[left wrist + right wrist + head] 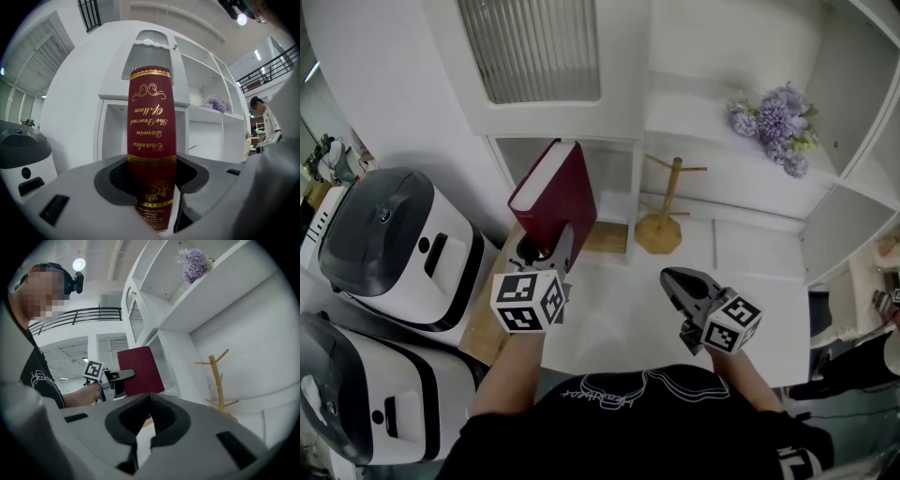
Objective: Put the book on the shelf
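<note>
L gripper (546, 251) (152, 187) clamped on the lower end of the red book (555, 192) (151, 131), one jaw on each cover. The book stands up out of the claw w/ its spine facing back along it (gilt lettering reads upside down in the left gripper view), and the open lower bay of the white shelf unit (694, 150) is straight ahead. R gripper (680, 286) (143, 427) has jaws together, nothing btwn them, to the right of the L one & clear of the book; wooden peg stand (661, 220) ahead of it, purple flowers (778, 122) on the shelf beyond.

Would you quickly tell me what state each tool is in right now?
Left tool: closed on the red book.
Right tool: closed, holding nothing.
</note>
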Motion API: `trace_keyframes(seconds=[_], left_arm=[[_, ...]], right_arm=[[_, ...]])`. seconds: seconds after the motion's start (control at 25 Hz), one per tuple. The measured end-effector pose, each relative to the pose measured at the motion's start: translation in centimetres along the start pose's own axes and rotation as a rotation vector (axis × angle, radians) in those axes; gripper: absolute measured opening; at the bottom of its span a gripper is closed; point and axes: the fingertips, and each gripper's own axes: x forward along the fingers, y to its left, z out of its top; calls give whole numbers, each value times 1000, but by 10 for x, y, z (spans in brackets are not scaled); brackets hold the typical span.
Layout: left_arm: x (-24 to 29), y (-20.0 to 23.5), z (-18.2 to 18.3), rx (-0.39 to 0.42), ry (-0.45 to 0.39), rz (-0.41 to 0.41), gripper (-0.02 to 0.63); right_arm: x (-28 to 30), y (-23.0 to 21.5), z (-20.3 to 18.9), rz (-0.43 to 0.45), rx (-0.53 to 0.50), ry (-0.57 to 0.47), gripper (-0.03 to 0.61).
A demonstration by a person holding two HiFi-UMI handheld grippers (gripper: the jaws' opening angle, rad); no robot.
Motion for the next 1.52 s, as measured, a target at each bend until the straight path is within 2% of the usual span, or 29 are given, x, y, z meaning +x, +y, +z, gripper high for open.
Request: trace_keyframes(seconds=[0.72,1.32,1.52], left_arm=[[40,12,4,4,-2,60,213],[102,23,11,-32,21,144,213],[122,24,13,-14,5,172,213]], right_arm=[[12,-20,-2,-5,15,14,6],[15,-46,-18,-30,57,36,6],[11,-57,-22,-54,78,38,6]])
